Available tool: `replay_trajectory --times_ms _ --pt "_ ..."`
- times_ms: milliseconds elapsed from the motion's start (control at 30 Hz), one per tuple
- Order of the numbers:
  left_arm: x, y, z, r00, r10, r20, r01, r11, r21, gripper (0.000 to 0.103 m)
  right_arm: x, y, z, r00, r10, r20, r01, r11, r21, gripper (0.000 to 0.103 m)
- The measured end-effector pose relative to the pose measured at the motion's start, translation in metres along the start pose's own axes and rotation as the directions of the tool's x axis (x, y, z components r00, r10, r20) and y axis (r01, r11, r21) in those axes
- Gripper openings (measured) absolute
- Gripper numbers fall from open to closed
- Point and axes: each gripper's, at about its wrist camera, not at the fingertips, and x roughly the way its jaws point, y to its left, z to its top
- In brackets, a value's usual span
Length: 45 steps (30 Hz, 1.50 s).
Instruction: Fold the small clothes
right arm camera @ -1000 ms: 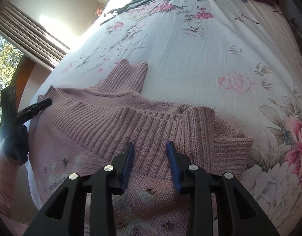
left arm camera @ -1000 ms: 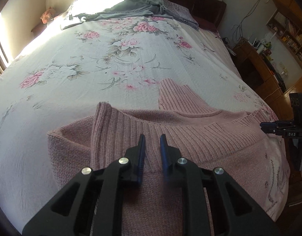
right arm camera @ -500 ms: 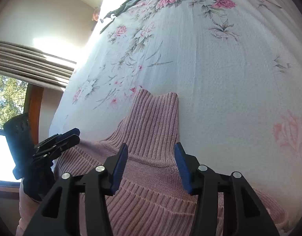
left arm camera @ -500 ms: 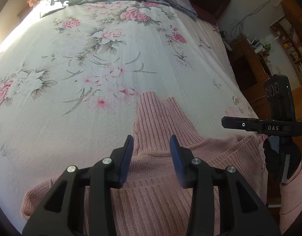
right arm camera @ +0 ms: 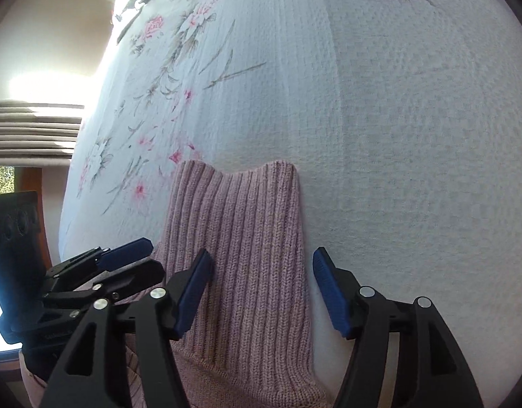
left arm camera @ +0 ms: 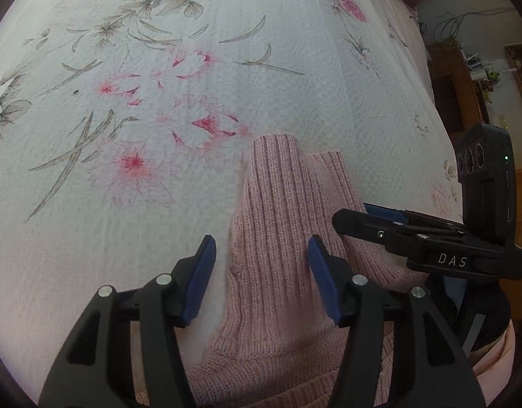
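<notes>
A pink ribbed knit sweater [left arm camera: 278,272] lies on the floral bedspread [left arm camera: 159,102], and its turtleneck collar [right arm camera: 240,231] sticks out toward the far side. My left gripper [left arm camera: 261,255] is open, its blue-padded jaws straddling the collar's left edge. My right gripper [right arm camera: 262,272] is open too, with the collar's right edge between its jaws. Each gripper shows in the other's view: the right gripper [left arm camera: 380,217] at the collar's right, the left gripper [right arm camera: 135,255] at its left. Nothing is gripped. The sweater's body is mostly hidden below the frames.
The white bedspread [right arm camera: 363,102] with pink flowers stretches far ahead. A dark wooden cabinet [left arm camera: 448,85] stands past the bed's right edge. A window with blinds [right arm camera: 33,132] is at the left.
Both grippers moved forward from the sweater's folded body up to the collar and came closer together. Their jaws opened wider. The sweater has not visibly shifted.
</notes>
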Motion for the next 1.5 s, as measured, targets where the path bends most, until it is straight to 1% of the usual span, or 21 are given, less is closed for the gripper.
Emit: replay_trajectory --times_ms 33,67,100,133,167,200,267,367,500,633,733,833,1033,1067,1100,1167,1233,1300,1400,1433,1500 --pt "0.007 0.002 0.002 1.000 -0.007 -0.017 0.006 1.000 -0.012 0.057 0.002 0.001 0.000 1.000 0.000 -0.003 0.000 1.000 -0.001 0.063" --pt "0.012 0.005 0.004 0.999 -0.020 -0.029 0.019 1.000 -0.022 0.058 0.002 0.001 0.000 1.000 -0.001 -0.003 0.001 1.000 -0.006 0.052" --pt "0.016 0.006 0.005 0.999 -0.034 -0.034 0.033 0.999 -0.031 0.058 0.003 0.001 -0.001 1.000 -0.001 -0.004 0.001 1.000 -0.009 0.045" --pt "0.018 0.006 0.006 0.998 -0.046 -0.033 0.045 0.998 -0.034 0.057 0.003 0.003 -0.001 1.000 -0.004 0.001 0.004 1.000 -0.009 0.031" --pt "0.019 0.006 0.007 0.997 -0.069 -0.030 0.068 0.997 -0.030 0.044 0.001 0.003 -0.002 1.000 0.005 0.012 -0.005 1.000 -0.012 0.016" --pt "0.018 0.004 0.006 0.994 -0.102 -0.030 0.102 0.995 -0.021 0.029 -0.003 0.005 -0.004 0.999 0.023 0.032 -0.022 1.000 -0.021 0.009" --pt "0.013 -0.003 0.003 0.991 -0.132 -0.006 0.132 0.991 0.010 0.015 -0.016 0.010 -0.005 0.994 0.067 0.084 -0.063 0.997 -0.044 0.009" --pt "-0.011 -0.013 -0.003 0.981 -0.173 0.087 0.167 0.984 0.066 0.012 -0.041 0.016 -0.012 0.980 0.132 0.148 -0.123 0.990 -0.074 0.009" --pt "-0.057 -0.024 -0.021 0.942 -0.250 0.223 0.225 0.966 0.130 0.012 -0.085 0.028 -0.033 0.946 0.237 0.220 -0.207 0.966 -0.154 0.009" --pt "-0.105 -0.036 -0.055 0.889 -0.313 0.334 0.254 0.945 0.207 0.011 -0.127 0.048 -0.064 0.908 0.316 0.275 -0.242 0.932 -0.272 0.009" --pt "-0.139 -0.048 -0.093 0.850 -0.339 0.404 0.234 0.929 0.286 0.010 -0.154 0.067 -0.096 0.890 0.337 0.307 -0.215 0.905 -0.368 0.009" --pt "-0.167 -0.059 -0.140 0.818 -0.349 0.457 0.185 0.912 0.365 0.010 -0.175 0.084 -0.135 0.876 0.353 0.330 -0.180 0.872 -0.456 0.009" --pt "-0.190 -0.075 -0.229 0.782 -0.345 0.519 0.058 0.870 0.489 0.010 -0.192 0.100 -0.234 0.885 0.299 0.358 -0.037 0.810 -0.586 0.009" --pt "-0.188 -0.076 -0.243 0.782 -0.346 0.518 0.043 0.860 0.509 0.010 -0.188 0.100 -0.247 0.891 0.280 0.358 -0.015 0.805 -0.593 0.009" --pt "-0.183 -0.077 -0.254 0.790 -0.331 0.516 0.015 0.852 0.523 0.010 -0.181 0.099 -0.259 0.898 0.247 0.363 0.023 0.799 -0.601 0.009" --pt "-0.165 -0.074 -0.269 0.823 -0.276 0.496 -0.041 0.843 0.536 0.011 -0.164 0.093 -0.272 0.918 0.184 0.352 0.070 0.798 -0.599 0.009" --pt "-0.145 -0.063 -0.275 0.862 -0.225 0.454 -0.052 0.852 0.520 0.012 -0.147 0.085 -0.275 0.930 0.153 0.335 0.077 0.809 -0.583 0.009" --pt "-0.133 -0.052 -0.277 0.886 -0.189 0.424 -0.055 0.865 0.499 0.012 -0.135 0.080 -0.275 0.933 0.121 0.340 0.104 0.811 -0.575 0.009" --pt "-0.146 -0.034 -0.280 0.875 -0.227 0.427 -0.001 0.883 0.470 0.012 -0.130 0.083 -0.279 0.926 0.094 0.366 0.150 0.798 -0.584 0.010" --pt "-0.155 -0.031 -0.280 0.863 -0.254 0.438 0.027 0.887 0.462 0.012 -0.129 0.083 -0.280 0.924 0.091 0.371 0.157 0.795 -0.586 0.010" --pt "-0.178 -0.030 -0.276 0.826 -0.291 0.483 0.053 0.893 0.447 0.012 -0.128 0.084 -0.284 0.923 0.080 0.376 0.173 0.786 -0.594 0.011"
